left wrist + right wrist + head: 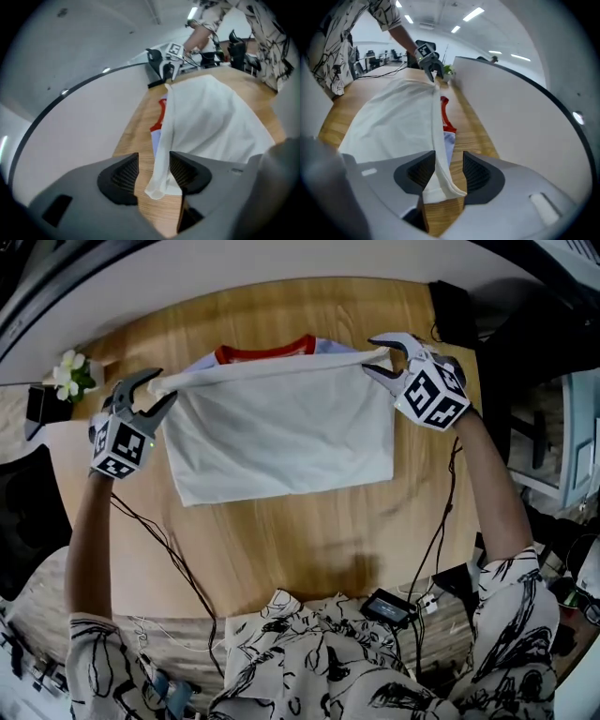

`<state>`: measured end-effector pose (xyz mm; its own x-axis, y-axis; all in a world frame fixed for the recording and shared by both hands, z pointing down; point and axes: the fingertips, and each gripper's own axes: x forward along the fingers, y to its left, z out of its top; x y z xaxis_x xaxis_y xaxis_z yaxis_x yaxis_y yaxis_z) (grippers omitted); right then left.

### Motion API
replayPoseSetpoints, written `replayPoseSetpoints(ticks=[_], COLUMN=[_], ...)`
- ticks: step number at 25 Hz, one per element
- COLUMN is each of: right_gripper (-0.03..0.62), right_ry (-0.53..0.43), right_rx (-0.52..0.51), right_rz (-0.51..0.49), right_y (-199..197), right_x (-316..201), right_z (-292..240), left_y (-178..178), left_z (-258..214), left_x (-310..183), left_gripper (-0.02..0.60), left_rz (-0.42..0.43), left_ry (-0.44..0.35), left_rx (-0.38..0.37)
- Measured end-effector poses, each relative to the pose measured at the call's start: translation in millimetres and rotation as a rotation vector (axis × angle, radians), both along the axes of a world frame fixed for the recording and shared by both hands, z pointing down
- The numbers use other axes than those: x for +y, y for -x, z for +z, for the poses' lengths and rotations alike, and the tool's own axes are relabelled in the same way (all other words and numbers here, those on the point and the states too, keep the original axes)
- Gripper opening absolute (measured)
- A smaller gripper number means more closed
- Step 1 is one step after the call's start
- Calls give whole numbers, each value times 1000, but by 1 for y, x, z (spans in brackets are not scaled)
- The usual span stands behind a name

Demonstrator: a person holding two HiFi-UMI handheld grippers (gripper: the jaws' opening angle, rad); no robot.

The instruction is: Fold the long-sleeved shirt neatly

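The white long-sleeved shirt [281, 432] is spread on the wooden worktop [309, 540] in the upper middle of the head view. Its red neckband [267, 352] peeks out past the shirt's top edge. That top edge is a folded band of cloth running straight across the frame from the left gripper [161, 387] at the left to the right gripper [372, 355] at the right. The rest of the cloth below it reaches down towards the person.

In the left gripper view, the left gripper [154, 173] has its jaws at a middling gap. One end of the folded band hangs loose between them. It brushes the pad on the right of the frame and stands clear of the pad on the left, so it is not pinched.

In the right gripper view, the right gripper [443, 171] is the same, about half apart. The other end of the band droops between the ribbed pads and leans on the left one, with a gap to the right pad.

A small sprig of white flowers [70, 374] sits at the worktop's upper left edge. Black cables [173, 554] trail across the lower part of the worktop, near a small black box [384, 607].
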<state>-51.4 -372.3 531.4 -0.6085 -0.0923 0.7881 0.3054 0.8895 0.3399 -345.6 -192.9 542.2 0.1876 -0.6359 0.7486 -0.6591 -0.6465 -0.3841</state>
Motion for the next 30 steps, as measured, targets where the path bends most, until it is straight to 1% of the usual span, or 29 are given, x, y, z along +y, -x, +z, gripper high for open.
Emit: replayPoseSetpoints(ticks=[1,3,5,6,7,10,13,14,15,16,17,18,19,20,21,23,25,28,30], right_gripper=[196,190,159,128,100,101,100,82,45,31,26,23,21,20,20,20,20,21,21], right_ry=[-15,-49,-68,-69,-67,-58,-63,-71,-78,-84,-89,-91,-91,-87,-77,-47,-8,61,113], right_rx=[39,109,163,182,196,230,250,256,260,262,261,257,250,240,228,201,176,155,146], right_rz=[-40,-102,-142,-154,-163,-180,-192,-198,-203,-207,-207,-202,-192,-178,-160,-110,-43,65,137], right_y=[2,4,5,5,6,3,3,3,3,3,4,5,7,9,11,15,18,20,21], right_x=[4,7,7,7,7,6,5,4,3,3,3,2,2,1,-1,-9,-18,-31,-37], right_z=[8,24,36,40,44,51,55,56,56,57,57,57,57,56,54,51,49,53,58], left_y=[-1,1,5,8,10,13,21,23,24,24,25,27,30,32,33,39,47,56,61], left_z=[7,15,18,19,20,22,30,33,37,41,44,46,46,46,45,43,39,37,41], left_x=[1,0,1,3,4,8,15,18,20,22,22,20,18,16,14,7,-4,-20,-29], left_gripper=[212,212,212,212,212,211,207,205,204,199,175,104,27,17,17,17,17,18,23], left_rz=[31,61,66,65,66,83,117,131,150,172,192,203,203,191,169,96,-9,-184,-269], left_ry=[20,48,65,73,80,100,142,162,181,192,189,176,163,157,158,160,165,199,222], left_rx=[-32,-61,-69,-68,-66,-68,-100,-109,-125,-158,-207,-259,-291,-293,-271,-203,-131,4,69])
